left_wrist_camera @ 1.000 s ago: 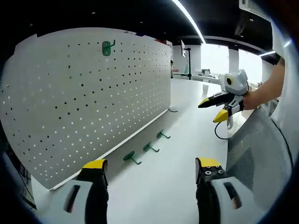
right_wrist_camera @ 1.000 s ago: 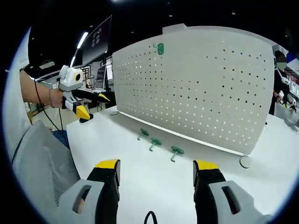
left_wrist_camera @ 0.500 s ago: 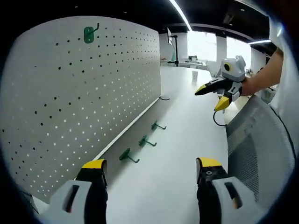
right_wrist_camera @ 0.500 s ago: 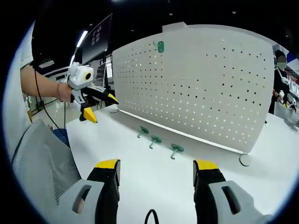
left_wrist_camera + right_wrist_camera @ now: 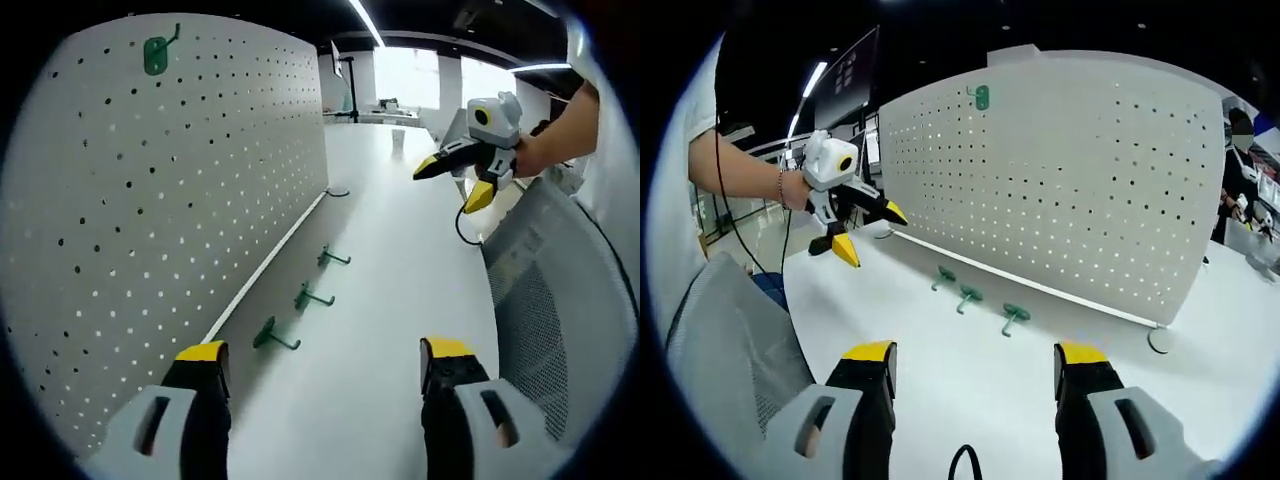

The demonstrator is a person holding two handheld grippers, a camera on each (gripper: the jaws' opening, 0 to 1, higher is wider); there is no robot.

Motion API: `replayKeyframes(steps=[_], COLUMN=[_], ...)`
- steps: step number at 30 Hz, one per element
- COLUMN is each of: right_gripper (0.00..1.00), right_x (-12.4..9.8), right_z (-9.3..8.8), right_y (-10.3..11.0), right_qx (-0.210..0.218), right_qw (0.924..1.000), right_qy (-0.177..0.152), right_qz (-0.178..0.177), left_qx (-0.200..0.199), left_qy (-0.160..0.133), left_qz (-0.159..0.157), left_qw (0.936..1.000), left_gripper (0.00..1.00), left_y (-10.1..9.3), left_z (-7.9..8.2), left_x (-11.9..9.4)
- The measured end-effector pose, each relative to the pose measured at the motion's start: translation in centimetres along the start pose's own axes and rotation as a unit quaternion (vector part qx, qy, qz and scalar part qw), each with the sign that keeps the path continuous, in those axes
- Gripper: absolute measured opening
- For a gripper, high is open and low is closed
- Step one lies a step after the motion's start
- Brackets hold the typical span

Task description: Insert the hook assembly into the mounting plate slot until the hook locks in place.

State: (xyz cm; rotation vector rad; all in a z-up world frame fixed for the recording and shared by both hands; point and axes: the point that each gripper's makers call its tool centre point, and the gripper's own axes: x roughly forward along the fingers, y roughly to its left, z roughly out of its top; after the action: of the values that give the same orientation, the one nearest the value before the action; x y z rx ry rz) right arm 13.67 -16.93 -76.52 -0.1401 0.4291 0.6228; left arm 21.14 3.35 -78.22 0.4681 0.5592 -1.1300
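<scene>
A white pegboard (image 5: 170, 190) (image 5: 1070, 180) stands upright on the white table (image 5: 390, 300) (image 5: 970, 380). One green hook (image 5: 157, 52) (image 5: 981, 97) hangs in a hole near the board's top corner. Three more green hooks lie on the table in a row along the board's foot (image 5: 300, 298) (image 5: 967, 296). My left gripper (image 5: 322, 368) (image 5: 868, 230) is open and empty, held above the table short of the hooks. My right gripper (image 5: 970, 362) (image 5: 458, 180) is also open with nothing between its jaws, farther from the board.
A grey mesh chair back (image 5: 560, 300) (image 5: 730, 350) stands at the table's near side. A black cable (image 5: 338, 193) lies by the board's far end. A round white foot (image 5: 1158, 342) rests at the board's other end. Desks and monitors (image 5: 845, 85) stand behind.
The left gripper has moved forward along the board toward the hooks, seen closer to the board in the right gripper view. The right gripper has barely moved. Both stay open.
</scene>
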Motion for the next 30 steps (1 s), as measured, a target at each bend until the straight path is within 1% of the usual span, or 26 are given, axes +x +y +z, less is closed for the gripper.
replayKeyframes(steps=[9, 12, 14, 22, 28, 30], right_gripper=[0.62, 0.62, 0.62, 0.62, 0.62, 0.62], right_x=[0.0, 0.0, 0.0, 0.0, 0.0, -0.1], right_z=[-0.2, -0.3, -0.4, -0.5, -0.7, -0.7], right_y=[0.2, 0.2, 0.2, 0.4, 0.3, 0.4], right_qx=[0.001, -0.001, -0.001, -0.002, -0.001, 0.000], right_qw=[1.0000, 1.0000, 1.0000, 0.9999, 0.9999, 0.9998], right_qy=[0.003, 0.006, 0.008, 0.013, 0.015, 0.016], right_qz=[0.004, 0.005, 0.006, 0.008, 0.007, 0.008], left_qx=[0.025, 0.030, 0.041, 0.061, 0.060, 0.066], left_qy=[0.029, 0.032, 0.042, 0.067, 0.076, 0.085], left_qz=[-0.019, -0.023, -0.026, -0.047, -0.059, -0.063], left_qw=[0.9991, 0.9988, 0.9979, 0.9948, 0.9936, 0.9922], left_gripper=[0.81, 0.80, 0.80, 0.81, 0.80, 0.80], left_y=[1.2, 1.5, 1.7, 2.3, 2.7, 2.8], left_z=[-0.4, -0.4, -0.6, -1.3, -1.4, -1.7], left_x=[1.4, 1.8, 2.1, 3.4, 4.2, 4.6])
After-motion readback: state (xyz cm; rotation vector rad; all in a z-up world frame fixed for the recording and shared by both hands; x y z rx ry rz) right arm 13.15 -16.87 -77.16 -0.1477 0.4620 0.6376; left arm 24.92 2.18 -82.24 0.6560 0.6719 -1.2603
